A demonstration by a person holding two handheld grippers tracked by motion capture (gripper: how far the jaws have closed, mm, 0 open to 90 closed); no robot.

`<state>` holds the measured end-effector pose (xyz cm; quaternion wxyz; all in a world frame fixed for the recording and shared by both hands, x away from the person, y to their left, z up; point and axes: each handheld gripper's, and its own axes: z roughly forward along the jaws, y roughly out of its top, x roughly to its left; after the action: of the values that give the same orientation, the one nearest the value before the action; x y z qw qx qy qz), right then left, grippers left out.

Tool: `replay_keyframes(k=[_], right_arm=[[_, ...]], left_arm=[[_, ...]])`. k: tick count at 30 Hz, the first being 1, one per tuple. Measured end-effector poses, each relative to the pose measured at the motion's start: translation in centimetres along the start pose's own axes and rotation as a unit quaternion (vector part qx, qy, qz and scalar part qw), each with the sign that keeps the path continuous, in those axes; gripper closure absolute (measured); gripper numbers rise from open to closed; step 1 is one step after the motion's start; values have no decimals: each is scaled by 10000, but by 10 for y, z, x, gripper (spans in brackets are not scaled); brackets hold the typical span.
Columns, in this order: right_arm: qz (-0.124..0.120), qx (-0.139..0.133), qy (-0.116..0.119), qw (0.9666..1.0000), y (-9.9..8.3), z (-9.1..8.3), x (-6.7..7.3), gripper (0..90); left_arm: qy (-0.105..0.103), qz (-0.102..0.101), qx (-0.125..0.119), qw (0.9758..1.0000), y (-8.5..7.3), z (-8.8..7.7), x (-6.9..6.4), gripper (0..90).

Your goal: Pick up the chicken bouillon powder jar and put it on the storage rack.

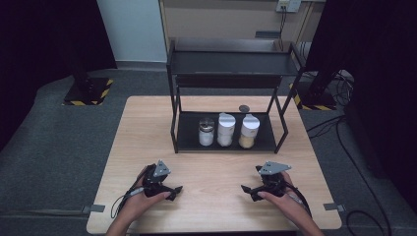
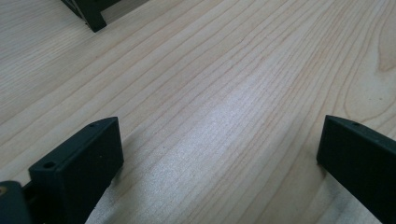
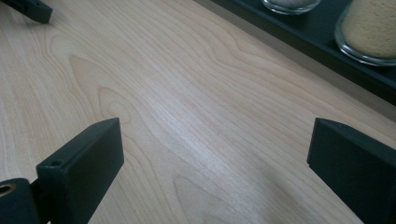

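Rack: black, at the far middle of the surface; I see three jars in a row on its bottom shelf.
Left gripper: released, empty, well in front of the rack.
Right gripper: released, empty, likewise.
Risk: reaching in low, I judge a jaw could clip the rack's frame or topple a neighbouring jar.

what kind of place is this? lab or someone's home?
Most likely a lab or recording room: a bare wooden table on grey carpet, floor stands with hazard-striped bases, and cables trailing over the floor.
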<state>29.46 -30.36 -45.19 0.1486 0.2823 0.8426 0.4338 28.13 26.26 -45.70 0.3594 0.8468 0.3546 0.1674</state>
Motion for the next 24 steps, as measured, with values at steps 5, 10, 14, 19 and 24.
replay_keyframes(k=[5,10,14,19,24], right_arm=[[-65,58,46,10000,2,6,3,43],[-87,93,41,9999,3,11,4,44],[-108,129,41,9998,4,14,5,46],[-100,141,-40,9998,4,17,5,46],[-62,160,-50,9998,5,21,3,48]], left_arm=[[0,0,-1,10000,0,0,0,0],[-5,4,-2,10000,0,0,0,0],[-5,5,-2,10000,0,0,0,0],[-5,4,-2,10000,0,0,0,0],[-6,6,-1,10000,0,0,0,0]])
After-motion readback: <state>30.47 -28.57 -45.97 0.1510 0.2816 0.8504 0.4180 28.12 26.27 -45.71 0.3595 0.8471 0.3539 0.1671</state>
